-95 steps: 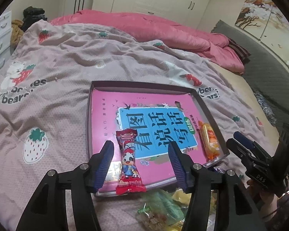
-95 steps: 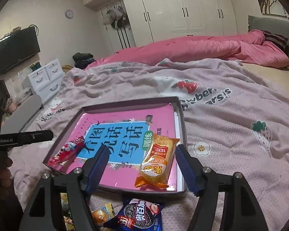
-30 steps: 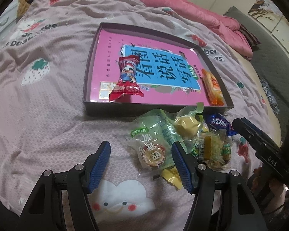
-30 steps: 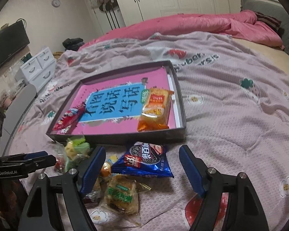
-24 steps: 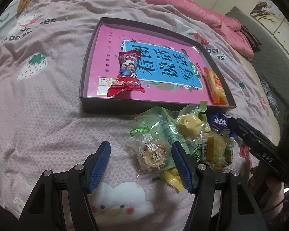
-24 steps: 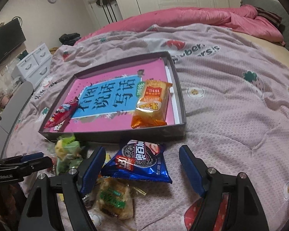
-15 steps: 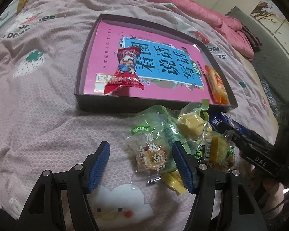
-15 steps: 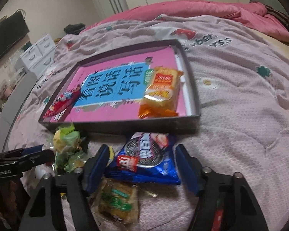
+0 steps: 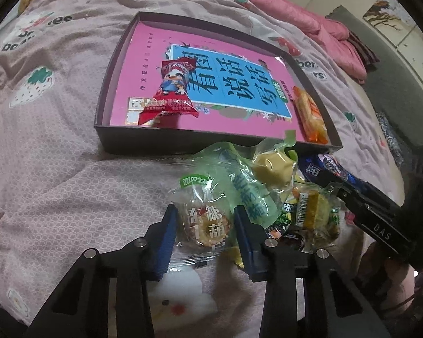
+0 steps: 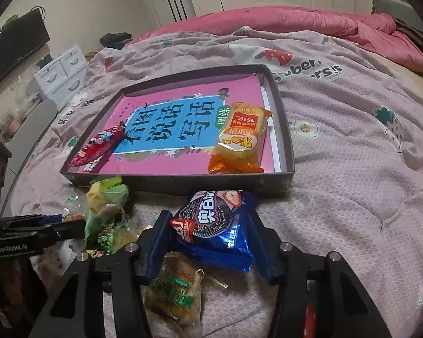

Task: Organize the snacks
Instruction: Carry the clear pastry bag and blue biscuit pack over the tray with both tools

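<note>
While the dark tray [image 10: 284, 138] lies far on the bed [image 10: 352, 169], the snack pile sits near it. Right tool [image 10: 208, 226], jaws just closing, clamps the blue cookie packet [image 10: 214, 225]. Left tool [image 9: 205, 225], likewise closing, grips the clear pastry packet [image 9: 206, 219].

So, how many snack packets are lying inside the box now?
2: a red packet lies near the box's left end, and an orange packet lies at its right end. None seems hidden.
</note>
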{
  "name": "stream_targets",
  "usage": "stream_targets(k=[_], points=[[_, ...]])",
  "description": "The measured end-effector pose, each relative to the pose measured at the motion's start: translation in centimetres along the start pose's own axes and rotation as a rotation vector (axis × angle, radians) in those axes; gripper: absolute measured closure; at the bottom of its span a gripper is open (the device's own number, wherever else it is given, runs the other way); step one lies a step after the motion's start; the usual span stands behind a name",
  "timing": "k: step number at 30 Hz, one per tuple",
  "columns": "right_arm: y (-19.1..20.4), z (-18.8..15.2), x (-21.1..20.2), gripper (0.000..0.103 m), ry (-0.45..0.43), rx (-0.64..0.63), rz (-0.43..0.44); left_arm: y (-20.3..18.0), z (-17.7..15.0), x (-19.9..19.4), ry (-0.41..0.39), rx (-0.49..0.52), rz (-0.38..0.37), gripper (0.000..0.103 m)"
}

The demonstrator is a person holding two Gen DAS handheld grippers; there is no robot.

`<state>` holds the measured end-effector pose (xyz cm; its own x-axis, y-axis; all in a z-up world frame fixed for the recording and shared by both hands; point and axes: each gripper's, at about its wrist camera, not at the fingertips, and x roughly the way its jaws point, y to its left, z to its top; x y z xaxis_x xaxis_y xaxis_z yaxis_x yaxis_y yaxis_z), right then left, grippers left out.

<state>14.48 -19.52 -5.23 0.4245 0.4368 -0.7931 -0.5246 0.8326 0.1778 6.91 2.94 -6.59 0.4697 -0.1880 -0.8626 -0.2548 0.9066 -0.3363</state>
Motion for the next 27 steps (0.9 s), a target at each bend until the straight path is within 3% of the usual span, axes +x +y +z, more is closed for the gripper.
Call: stream_targets(k=[6, 18, 27], points=[[0.4, -0.4, -1.5, 0.051, -0.019, 0.002, 0.024, -0.1, 0.2, -1.9, -0.04, 0.009, -0.008, 0.063], [2.3, 0.2, -5.1, 0.051, -0.167, -0.051, 0.091, -0.8, 0.9, -6.0, -0.15, 0.037, -0.029, 0.063], [2.9, 0.9, -6.4, 0.051, -0.248, -0.074, 0.128, -1.7, 1.6, -7.1, -0.206, 0.077, 0.0, 0.064]])
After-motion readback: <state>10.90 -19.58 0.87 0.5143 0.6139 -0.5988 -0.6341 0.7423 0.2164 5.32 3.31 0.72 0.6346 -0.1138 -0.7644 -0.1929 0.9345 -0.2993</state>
